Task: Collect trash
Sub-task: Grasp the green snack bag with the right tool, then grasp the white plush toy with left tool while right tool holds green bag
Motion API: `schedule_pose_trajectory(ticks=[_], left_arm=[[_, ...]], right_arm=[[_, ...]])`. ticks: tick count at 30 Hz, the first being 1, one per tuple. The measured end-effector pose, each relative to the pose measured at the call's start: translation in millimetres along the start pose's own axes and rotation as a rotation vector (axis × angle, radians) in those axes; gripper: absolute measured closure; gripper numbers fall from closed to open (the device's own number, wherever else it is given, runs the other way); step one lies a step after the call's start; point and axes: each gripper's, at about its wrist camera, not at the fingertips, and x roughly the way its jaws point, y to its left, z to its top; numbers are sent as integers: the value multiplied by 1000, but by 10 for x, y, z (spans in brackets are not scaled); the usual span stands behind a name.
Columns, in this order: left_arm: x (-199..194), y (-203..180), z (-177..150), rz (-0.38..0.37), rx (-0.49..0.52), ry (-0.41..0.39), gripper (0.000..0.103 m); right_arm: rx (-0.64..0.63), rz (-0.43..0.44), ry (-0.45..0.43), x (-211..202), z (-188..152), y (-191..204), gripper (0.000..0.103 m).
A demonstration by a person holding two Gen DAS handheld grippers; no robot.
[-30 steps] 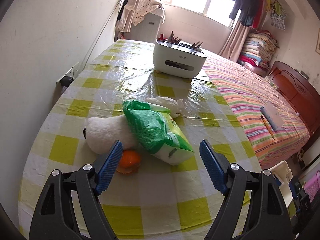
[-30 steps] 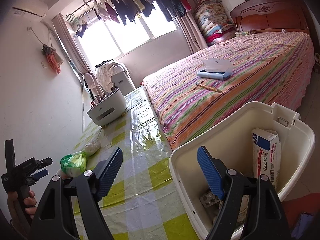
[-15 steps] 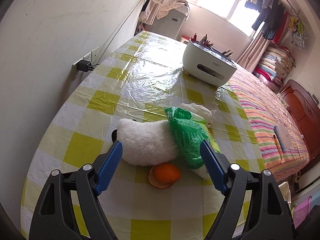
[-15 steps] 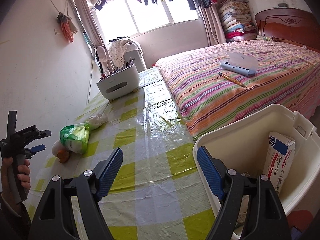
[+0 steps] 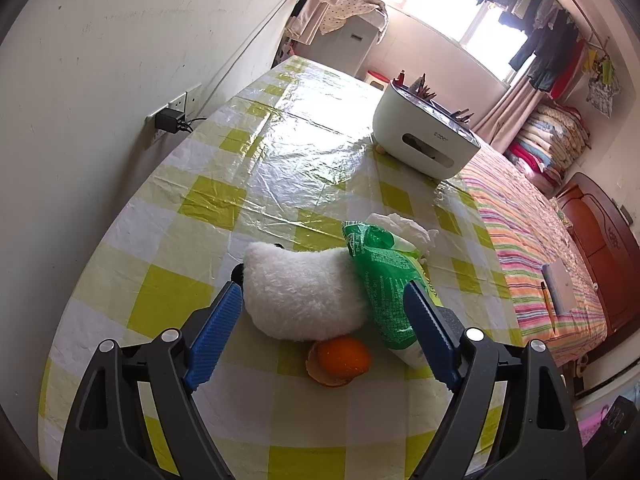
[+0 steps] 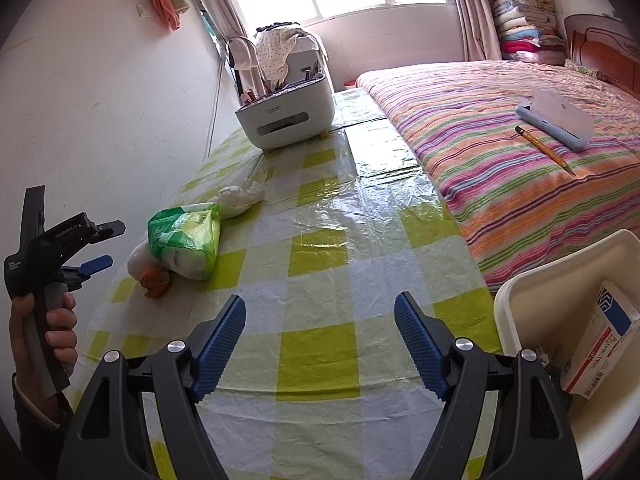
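My left tongs (image 5: 323, 316) gape wide, empty, just opened further; orange peel (image 5: 342, 361) at 6 o'clock of plush toy (image 5: 298, 294). Right tongs (image 6: 320, 346) wide over bench (image 6: 320, 240).

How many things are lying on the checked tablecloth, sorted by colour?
White: 3, plush toy, crumpled tissue, desk organizer
Green: 1, tissue pack
Orange: 1, orange peel
Total: 5

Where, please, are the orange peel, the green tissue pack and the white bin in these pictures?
orange peel (image 5: 343, 356), left wrist view, on its rounded orange top.
green tissue pack (image 5: 380, 276), left wrist view, on its printed green side.
white bin (image 6: 560, 276), right wrist view, on its near rim.
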Motion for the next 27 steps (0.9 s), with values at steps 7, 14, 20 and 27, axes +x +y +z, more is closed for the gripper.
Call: schedule_pose_trajectory(ticks=[7,14,20,27], left_arm=[[-5,299,123,20,-117,0,21],[131,468,170,56,-157,60,21],[203,564,194,37,-204,89,21],[252,582,185,55,-210,118,21]], right_arm=[[-229,88,61,274,252,742,28],[-497,122,132,759,402,1487,28],[-514,107,200,1185,531,1735,28],[-491,58,299,1637,578,1797,28]])
